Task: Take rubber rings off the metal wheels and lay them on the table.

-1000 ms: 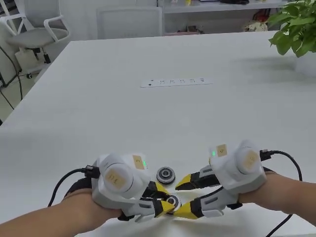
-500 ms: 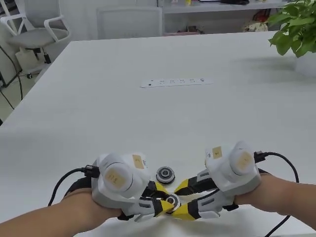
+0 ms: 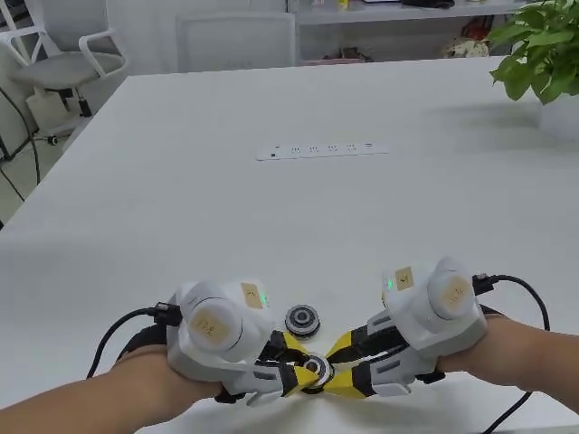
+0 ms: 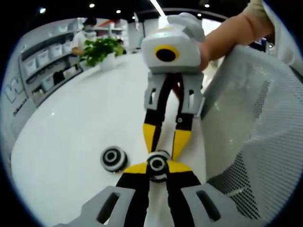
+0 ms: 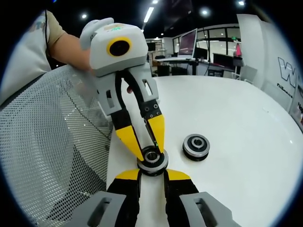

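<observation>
L hand-held gripper [image 4: 158,167]: clenched on a metal wheel [image 4: 157,164], one yellow tip each side of it. R hand-held gripper [image 5: 152,173]: meets it head-on from the opposite side, jaws drawn narrow onto the same wheel, tips on its rim. Can't tell whether they pinch rubber or metal. The wheel sits btwn the 2 grippers, close to the near edge of the table [image 3: 271,226]; can't tell if it rests on the top or is lifted.

Second metal wheel [image 3: 303,320] lies flat on the table just beyond the tips, apart from both grippers, its dark rubber ring [image 5: 186,147] on. Count: 2 wheels, 2 grippers. A hand [image 3: 516,348] is behind the R unit and a hand [image 3: 136,389] behind the L; a black cable [image 3: 122,330] leaves the L one.

Containers: white pot [image 4: 108,60] w/ green plant [image 3: 538,50] at the far R corner. Shelf bins [image 4: 47,56], contents not visible.

Writing: small tan stickers on each gripper body, marks too small to read, green LED beside each. Big "W" on the wall [image 5: 286,71], rest cut off.

Mid-table: 1 flush power strip [image 3: 323,150], a row of sockets. Mesh chair back [image 5: 47,142] sits beside the near edge. Office chair [image 3: 63,54] is far L, a monitor [image 5: 187,43] beyond the table, and a person [image 4: 87,30] stands by the shelves.
</observation>
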A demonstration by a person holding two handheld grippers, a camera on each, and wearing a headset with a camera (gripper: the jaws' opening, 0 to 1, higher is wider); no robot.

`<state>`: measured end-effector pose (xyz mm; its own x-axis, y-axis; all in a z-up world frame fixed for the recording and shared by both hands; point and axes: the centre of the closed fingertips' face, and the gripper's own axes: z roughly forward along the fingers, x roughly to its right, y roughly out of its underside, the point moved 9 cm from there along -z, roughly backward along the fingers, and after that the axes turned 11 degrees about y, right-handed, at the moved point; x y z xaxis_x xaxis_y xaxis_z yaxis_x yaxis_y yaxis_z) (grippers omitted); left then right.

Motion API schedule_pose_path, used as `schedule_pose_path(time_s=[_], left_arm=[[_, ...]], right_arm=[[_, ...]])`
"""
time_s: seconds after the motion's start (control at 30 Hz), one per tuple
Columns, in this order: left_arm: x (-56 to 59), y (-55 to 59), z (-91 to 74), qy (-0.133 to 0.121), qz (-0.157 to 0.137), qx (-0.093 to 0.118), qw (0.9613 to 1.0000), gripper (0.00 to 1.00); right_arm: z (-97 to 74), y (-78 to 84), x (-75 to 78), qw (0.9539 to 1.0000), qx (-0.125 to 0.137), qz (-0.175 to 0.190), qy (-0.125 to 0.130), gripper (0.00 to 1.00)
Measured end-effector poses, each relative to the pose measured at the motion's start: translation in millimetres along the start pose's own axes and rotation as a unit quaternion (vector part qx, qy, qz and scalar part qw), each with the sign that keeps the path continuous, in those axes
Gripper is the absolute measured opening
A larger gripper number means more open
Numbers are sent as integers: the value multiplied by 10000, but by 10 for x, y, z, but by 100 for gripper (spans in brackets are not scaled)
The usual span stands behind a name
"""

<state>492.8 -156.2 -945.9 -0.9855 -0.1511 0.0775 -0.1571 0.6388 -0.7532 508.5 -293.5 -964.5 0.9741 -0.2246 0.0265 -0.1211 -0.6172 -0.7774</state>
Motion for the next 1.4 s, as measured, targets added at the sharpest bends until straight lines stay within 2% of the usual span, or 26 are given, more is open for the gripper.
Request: schedule_pose_path(time_s=[0.07, 0.17, 0.3, 0.4, 0.63, 1.17, 1.4], left_arm=[[-1, 0, 0, 1, 0, -1, 10000, 13], [-2, 0, 1, 1, 1, 1, 10000, 13], [-2, 0, 0, 1, -1, 3, 10000, 13], [-2, 0, 0, -1, -3, 5, 10000, 13], [-3, 1, 1, -2, -10, 7, 10000, 13], [-3, 3, 4, -13, -20, 9, 10000, 13], [-3, 4, 3, -14, -18, 11, 10000, 13]], right_arm=[[-4, -10, -6, 9999, -1, 115, -47, 20], [10, 9, -11, 10000, -66, 65, -16, 28], [30, -18, -28, 10000, -4, 15, 4, 29], [57, -58, -32, 10000, 62, 23, 25, 28], [32, -40, -20, 9999, 85, 104, 39, 23], [-10, -4, -8, 9999, -10, 101, 10, 16], [-18, 18, 2, 9999, -85, 126, 17, 9]])
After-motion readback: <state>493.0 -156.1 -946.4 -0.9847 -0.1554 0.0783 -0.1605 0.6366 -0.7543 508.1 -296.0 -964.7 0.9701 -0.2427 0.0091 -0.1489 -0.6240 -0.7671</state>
